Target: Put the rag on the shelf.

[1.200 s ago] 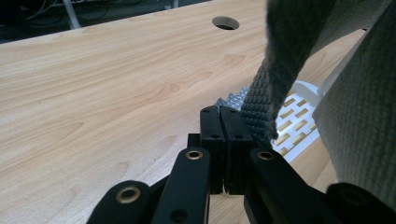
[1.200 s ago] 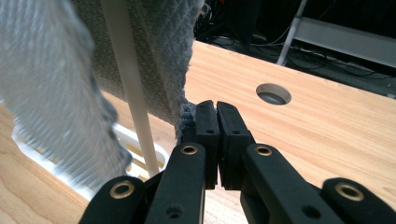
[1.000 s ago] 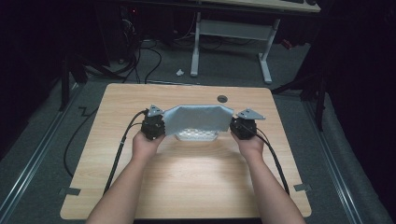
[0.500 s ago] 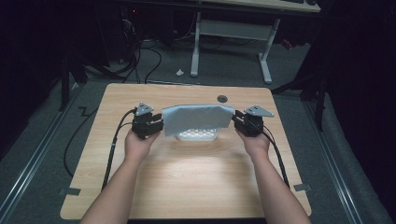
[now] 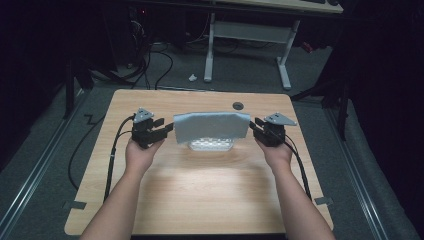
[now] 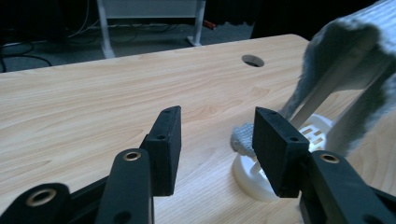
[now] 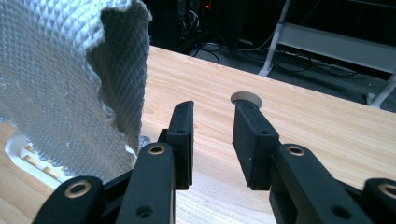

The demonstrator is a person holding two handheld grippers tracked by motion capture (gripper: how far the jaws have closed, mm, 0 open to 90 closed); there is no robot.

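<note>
On table, left to right:
left gripper: jaws parted, just been opening; nothing between the pads in the left gripper view. Sits just off the cloth's left edge, not touching it as far as I can tell.
cloth: grey, waffle-textured, draped over the rack at mid-table, hanging down both sides. No gripper has hold of it. A corner droops onto the rack base in the left gripper view.
rack: white plastic, slotted base on the table, uprights under the cloth. Mostly covered; its shape beyond that is hard to read.
right gripper: jaws part open, not wide; gap bare in the right gripper view. Right beside the cloth's right edge; contact unclear from above, pads look clear of it.
table: wood top, round cable hole behind the cloth.
done (my read): cloth spread across the rack and let go on both sides.
left (my read): back both grippers off; maybe square the drape, left side hangs a bit uneven.
count: grippers 2, cloth 1, rack 1, table 1, cable hole 1.
</note>
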